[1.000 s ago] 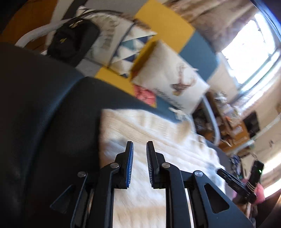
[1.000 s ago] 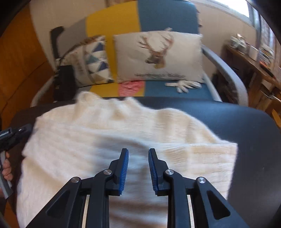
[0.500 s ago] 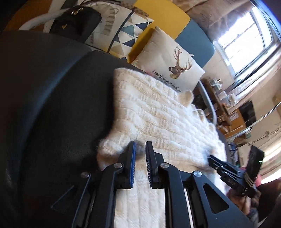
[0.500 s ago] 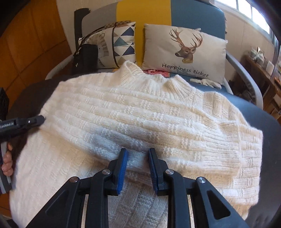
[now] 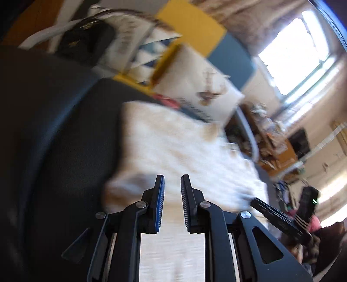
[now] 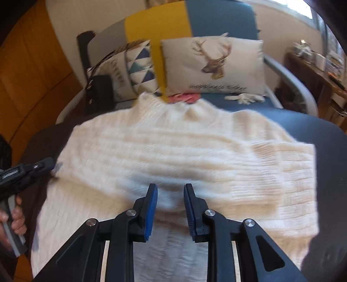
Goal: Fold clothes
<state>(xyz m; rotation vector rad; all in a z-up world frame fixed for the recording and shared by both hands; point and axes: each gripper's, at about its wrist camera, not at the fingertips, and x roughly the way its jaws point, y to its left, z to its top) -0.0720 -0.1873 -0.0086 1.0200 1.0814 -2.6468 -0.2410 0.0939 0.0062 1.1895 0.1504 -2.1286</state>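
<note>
A cream knit sweater (image 6: 173, 147) lies spread on a dark table (image 6: 336, 173), collar towards the armchair. Its right side is folded over. My right gripper (image 6: 170, 188) is at the near part of the sweater, shut on a bulge of knit between its blue pads. My left gripper (image 5: 172, 180) is at the sweater's (image 5: 173, 147) left edge, where the knit bunches beside the tips. Its jaws are opening slightly with knit between them. Each gripper shows in the other's view, the left gripper (image 6: 49, 162) held by a hand (image 6: 17, 219), the right gripper (image 5: 260, 201) at the far edge.
Behind the table stands a yellow and blue armchair (image 6: 221, 19) with a deer cushion (image 6: 214, 67), a triangle-pattern cushion (image 6: 138, 65), a black bag (image 6: 98, 93), a pink item (image 6: 184, 97) and a white glove (image 6: 245, 98). A cluttered wooden shelf (image 6: 314, 71) is at the right.
Both views have swung and are blurred with motion. The sweater's collar edge sits farther from the fingertips than half a second ago. The left jaws stand a little wider.
</note>
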